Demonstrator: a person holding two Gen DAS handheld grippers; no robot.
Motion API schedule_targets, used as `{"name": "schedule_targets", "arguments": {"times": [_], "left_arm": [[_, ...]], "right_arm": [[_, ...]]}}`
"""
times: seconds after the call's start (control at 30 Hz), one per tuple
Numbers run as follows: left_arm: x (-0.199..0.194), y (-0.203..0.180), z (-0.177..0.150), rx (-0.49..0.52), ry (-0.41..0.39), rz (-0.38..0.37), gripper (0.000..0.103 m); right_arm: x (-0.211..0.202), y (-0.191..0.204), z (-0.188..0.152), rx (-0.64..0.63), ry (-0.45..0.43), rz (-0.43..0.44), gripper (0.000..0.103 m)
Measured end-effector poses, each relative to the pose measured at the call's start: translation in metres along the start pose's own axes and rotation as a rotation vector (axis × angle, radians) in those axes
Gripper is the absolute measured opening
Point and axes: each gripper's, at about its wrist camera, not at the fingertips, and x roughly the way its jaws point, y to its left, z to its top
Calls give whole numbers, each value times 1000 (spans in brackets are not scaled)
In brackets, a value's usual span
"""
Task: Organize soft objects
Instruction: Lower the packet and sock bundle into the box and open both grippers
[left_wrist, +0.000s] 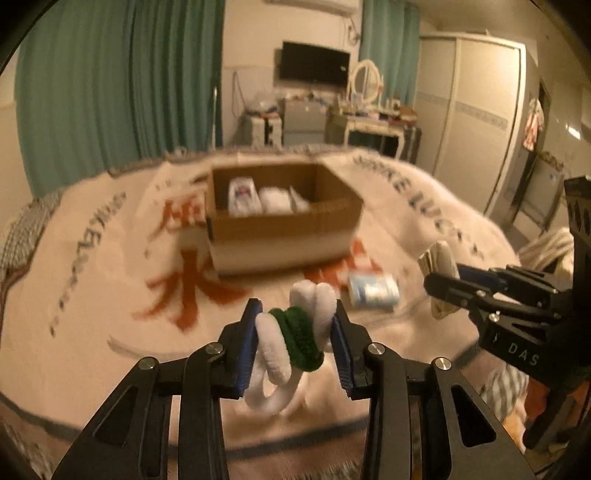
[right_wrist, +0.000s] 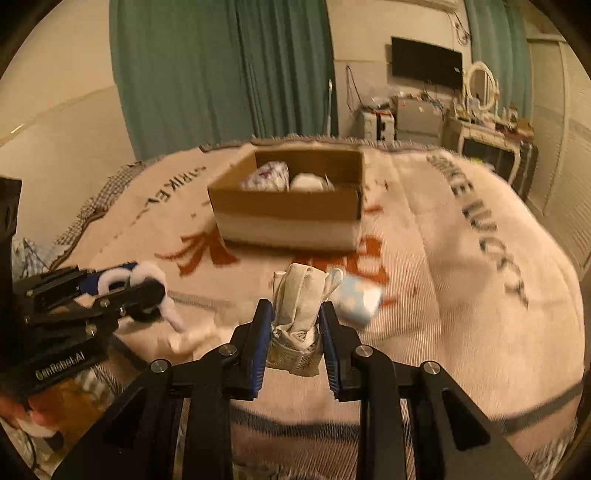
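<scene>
Left gripper (left_wrist: 295, 334) jaws were clamped on a white plush with green band (left_wrist: 295, 332), right gripper (right_wrist: 295, 325) jaws clamped on a beige cloth bundle (right_wrist: 297, 306), both held above the bed short of the cardboard box (left_wrist: 280, 225). Box already held a few soft items; a light-blue packet (left_wrist: 373, 291) remained on the printed blanket (left_wrist: 110, 258), so roughly midway. Dim bedroom, green curtains (left_wrist: 110, 81), wardrobe (left_wrist: 469, 110).

Dim, warm orange indoor light tinted both views; motion blur smeared the blanket (left_wrist: 92, 258) lettering, and fisheye bending darkened the corners
</scene>
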Motion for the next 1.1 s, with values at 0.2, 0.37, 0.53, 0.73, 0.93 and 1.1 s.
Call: {"name": "schedule_targets", "arguments": {"times": [0.2,0.37,0.53,0.73,0.93,1.1], "left_arm": [[15,19,59,14,-70,30,36],[51,28,104,35,-80,61,36],[106,32,138,54,-64,53,36],[175,39,153,51,0,13,36],[211,37,150,86,31,7,39],[218,30,150,105,8,81,67]], "right_arm": [[11,6,66,-70,-93,18,26],[48,0,118,-110,-113,-7,26],[101,-16,164,-84,-90,34,26],[166,-47,193,-3,-43,35,26],[209,-70,189,25,9,41,26],[213,-80,186,47,-5,39,32]]}}
